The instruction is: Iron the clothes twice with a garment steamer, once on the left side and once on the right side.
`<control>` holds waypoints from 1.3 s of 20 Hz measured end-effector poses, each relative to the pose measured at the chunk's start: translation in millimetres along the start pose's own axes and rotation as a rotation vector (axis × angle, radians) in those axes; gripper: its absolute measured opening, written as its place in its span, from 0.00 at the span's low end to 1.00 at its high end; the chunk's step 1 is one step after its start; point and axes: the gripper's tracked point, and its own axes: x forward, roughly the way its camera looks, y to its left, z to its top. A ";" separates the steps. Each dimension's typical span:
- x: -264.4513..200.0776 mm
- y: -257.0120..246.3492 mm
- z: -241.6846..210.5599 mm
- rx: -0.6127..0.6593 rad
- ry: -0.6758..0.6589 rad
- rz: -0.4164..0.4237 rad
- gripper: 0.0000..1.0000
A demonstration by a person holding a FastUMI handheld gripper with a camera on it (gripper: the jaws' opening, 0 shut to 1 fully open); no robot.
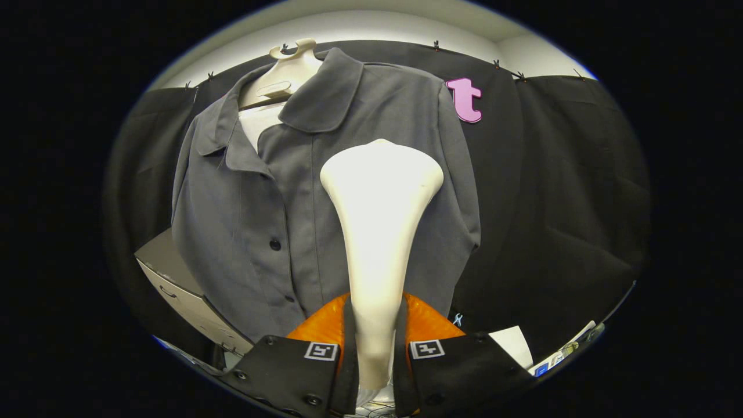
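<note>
Black cloth backs a grey shirt (pixel 325 191); claw (pixel 374 348) clamps smooth flared steamer (pixel 380 232).

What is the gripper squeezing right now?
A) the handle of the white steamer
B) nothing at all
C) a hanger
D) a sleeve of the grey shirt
A: both fingers of the gripper press on the narrow handle of the white steamer, whose wide head stands in front of the grey shirt.

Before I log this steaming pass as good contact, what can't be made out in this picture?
- Gripper view: whether the steamer head touches the grey shirt; its own back hides the face.
- Shirt hem: hidden behind the gripper, which is shut on the steamer handle.
- Right sleeve: hard to tell from the dark cloth wall.
</note>
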 end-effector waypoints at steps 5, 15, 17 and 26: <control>3.6 -1.2 -20.0 0.002 0.034 0.012 0.31; 18.2 4.1 -72.6 0.028 0.122 0.029 0.32; 20.4 3.8 -82.5 0.034 0.138 0.031 0.32; 27.8 0.3 -129.8 0.053 0.212 0.037 0.32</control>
